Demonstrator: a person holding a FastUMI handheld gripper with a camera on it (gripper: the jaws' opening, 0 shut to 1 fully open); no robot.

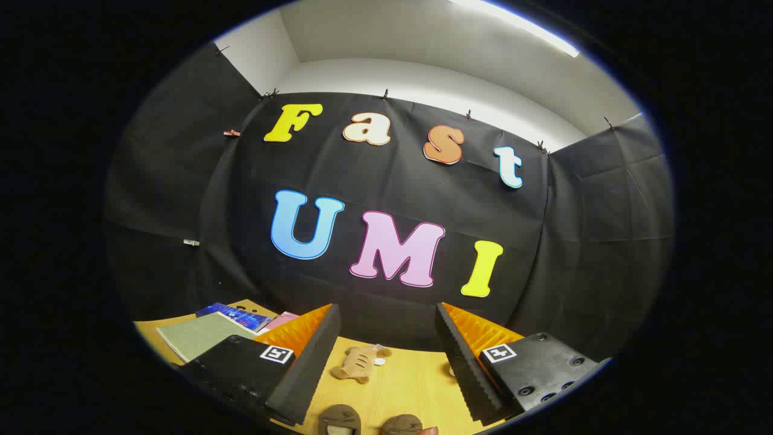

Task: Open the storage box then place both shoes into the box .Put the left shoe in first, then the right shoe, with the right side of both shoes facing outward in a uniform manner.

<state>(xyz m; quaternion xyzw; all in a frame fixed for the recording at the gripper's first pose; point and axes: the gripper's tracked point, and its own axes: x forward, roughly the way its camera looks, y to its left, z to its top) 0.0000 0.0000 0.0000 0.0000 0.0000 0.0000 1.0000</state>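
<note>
We see the gripper (386, 356) held high and tilted upward, so most of the frame is the booth's black cloth wall (386, 181) with the white ceiling above it. Its two fingers rise from the lower part of the frame, set wide apart with nothing between them but bare bench (404, 386); they press on nothing.

Low in the frame, at the bottom centre between the fingers, we make out the tops of two brown shoes. The left one (339, 420) and the right one (403, 425) sit side by side on the bench, close together. So little of each shows that we cannot tell which way their toes point or how their long axes lie.

A little higher, between the fingers and beyond the shoes, a small tan toy (360, 364) lies flat on the bench, its long axis running from lower left to upper right.

In the lower left of the frame, beyond the left finger, we see a grey-green flat book (199, 335) lying on the bench, with a blue one (235, 315) and a pink one (282, 319) just behind it near the cloth wall.

The holding hand is out of sight, so we judge the pose from the camera alone: pitched up, rolled slightly so the bench slopes down to the right.
</note>
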